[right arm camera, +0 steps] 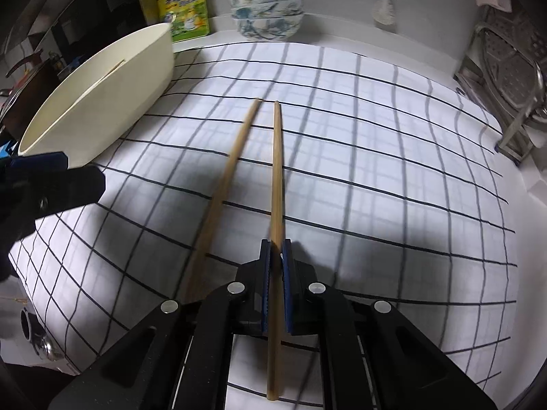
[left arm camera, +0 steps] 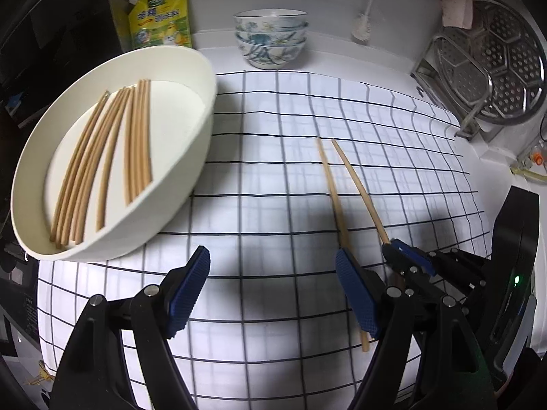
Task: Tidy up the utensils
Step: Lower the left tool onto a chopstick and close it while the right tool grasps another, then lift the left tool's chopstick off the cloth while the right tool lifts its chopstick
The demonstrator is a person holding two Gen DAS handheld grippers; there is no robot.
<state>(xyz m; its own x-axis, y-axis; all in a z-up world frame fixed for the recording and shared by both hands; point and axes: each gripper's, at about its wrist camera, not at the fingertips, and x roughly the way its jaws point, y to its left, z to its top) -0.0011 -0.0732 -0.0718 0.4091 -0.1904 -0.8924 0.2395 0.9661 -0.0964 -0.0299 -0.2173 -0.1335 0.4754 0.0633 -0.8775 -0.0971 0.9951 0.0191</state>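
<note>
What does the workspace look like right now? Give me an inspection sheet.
Surface: white checked cloth over a white counter.
Job's things: cream oval tray holding a batch of chopsticks; one loose chopstick on the cloth; another chopstick in the right gripper.
Clutter: stacked patterned bowls, yellow refill pouch, dish brush.
Grippers: left gripper open, empty; right gripper shut on its chopstick.
Cables: nothing seen.
Surroundings: steel steamer rack, pink cloth.

White tabletop: checked cloth at centre, bearing cream basin at 9 o'clock, one chopstick; stacked bowls at 12.
</note>
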